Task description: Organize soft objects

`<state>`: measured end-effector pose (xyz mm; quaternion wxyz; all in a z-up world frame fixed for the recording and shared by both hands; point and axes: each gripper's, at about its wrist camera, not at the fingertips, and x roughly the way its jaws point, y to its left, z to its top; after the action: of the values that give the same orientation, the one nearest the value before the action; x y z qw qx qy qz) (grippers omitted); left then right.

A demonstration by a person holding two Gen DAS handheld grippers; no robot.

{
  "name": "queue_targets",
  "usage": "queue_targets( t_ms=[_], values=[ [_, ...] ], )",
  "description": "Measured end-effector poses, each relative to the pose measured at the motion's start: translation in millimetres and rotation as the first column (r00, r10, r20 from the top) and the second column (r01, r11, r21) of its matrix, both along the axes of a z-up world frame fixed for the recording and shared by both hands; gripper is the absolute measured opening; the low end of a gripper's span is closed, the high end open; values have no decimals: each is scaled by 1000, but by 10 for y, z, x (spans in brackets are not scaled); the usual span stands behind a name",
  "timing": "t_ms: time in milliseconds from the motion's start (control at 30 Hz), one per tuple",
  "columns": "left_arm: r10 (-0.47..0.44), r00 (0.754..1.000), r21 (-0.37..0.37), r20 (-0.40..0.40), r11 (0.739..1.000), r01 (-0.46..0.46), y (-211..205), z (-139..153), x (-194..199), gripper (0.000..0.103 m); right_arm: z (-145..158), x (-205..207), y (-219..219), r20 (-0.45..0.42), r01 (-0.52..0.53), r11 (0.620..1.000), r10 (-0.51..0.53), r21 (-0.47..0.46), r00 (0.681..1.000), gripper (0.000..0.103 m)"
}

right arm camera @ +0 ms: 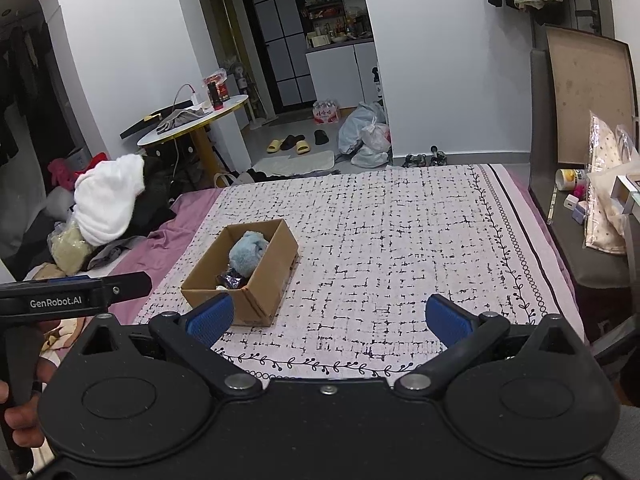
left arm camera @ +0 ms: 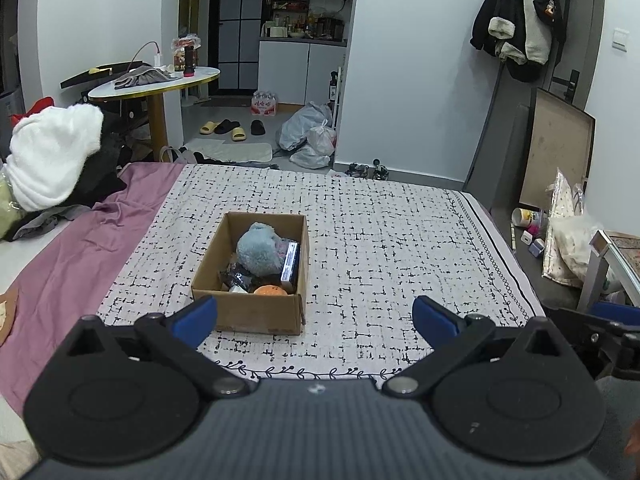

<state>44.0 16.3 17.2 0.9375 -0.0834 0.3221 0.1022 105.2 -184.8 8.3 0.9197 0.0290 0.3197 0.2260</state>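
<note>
I count one cardboard box (left arm camera: 248, 312), one blue plush (left arm camera: 259, 249) and one orange ball (left arm camera: 270, 290) inside, four slippers (left arm camera: 232, 128) far off, three plastic bags (left arm camera: 308, 136).

A bed (left arm camera: 380, 216) covered by a white blanket with a black grid pattern is seen in front, with a mauve sheet (left arm camera: 60, 264) exposed along its left side. Pale walls (left arm camera: 408, 80) enclose the room. A round white table (left arm camera: 160, 84) on a yellow leg is placed at the left. Slippers (left arm camera: 224, 127) and plastic bags (left arm camera: 308, 136) are scattered on the grey floor. Coats (left arm camera: 520, 16) are hung at the upper right, beside a door.
</note>
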Motion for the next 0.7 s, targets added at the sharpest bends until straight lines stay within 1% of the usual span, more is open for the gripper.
queue_targets(
  t_ms=[367, 700],
  values=[
    [-3, 1000, -8, -2, 1000, 3, 2, -52, -28, 103, -3, -12, -18, 0, 6, 1000, -6, -1, 1000, 103],
    [12, 1000, -23, 1, 1000, -12, 102, -64, -65, 103, -16, -25, 27, -3, 2, 1000, -2, -9, 1000, 103]
  ],
)
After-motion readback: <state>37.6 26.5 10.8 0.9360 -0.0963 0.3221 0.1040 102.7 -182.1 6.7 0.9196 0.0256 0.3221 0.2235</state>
